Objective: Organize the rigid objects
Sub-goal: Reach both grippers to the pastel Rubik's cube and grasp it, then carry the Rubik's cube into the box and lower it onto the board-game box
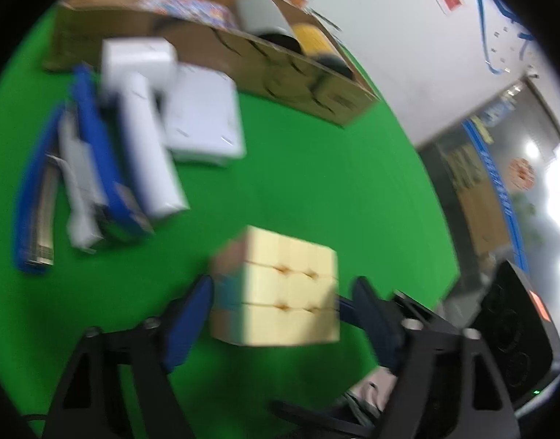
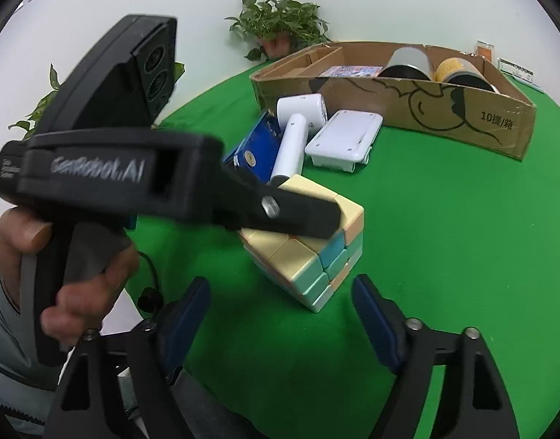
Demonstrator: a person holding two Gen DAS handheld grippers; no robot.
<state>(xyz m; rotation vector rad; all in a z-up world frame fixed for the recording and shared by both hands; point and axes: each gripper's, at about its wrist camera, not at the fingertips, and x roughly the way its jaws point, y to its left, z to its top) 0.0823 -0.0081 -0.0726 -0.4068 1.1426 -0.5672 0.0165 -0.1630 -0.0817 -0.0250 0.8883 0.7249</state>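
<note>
A pastel puzzle cube (image 1: 291,292) (image 2: 316,267) rests on the green tabletop (image 2: 444,237). My left gripper (image 1: 282,292) stands around it, jaws open: the left finger looks close against the cube's side and the right finger stands a small gap off. The picture is blurred. From the right wrist view, one left finger (image 2: 302,219) lies across the cube's top, and a person's hand (image 2: 79,292) holds that tool. My right gripper (image 2: 282,292) is open just short of the cube, nothing between its fingers.
Behind the cube lie a blue stapler (image 2: 258,146), a white handled device (image 2: 294,135) and a white flat box (image 2: 344,135). A cardboard box (image 2: 462,113) at the back holds two cans and a colourful booklet. Potted plants (image 2: 280,25) stand by the wall.
</note>
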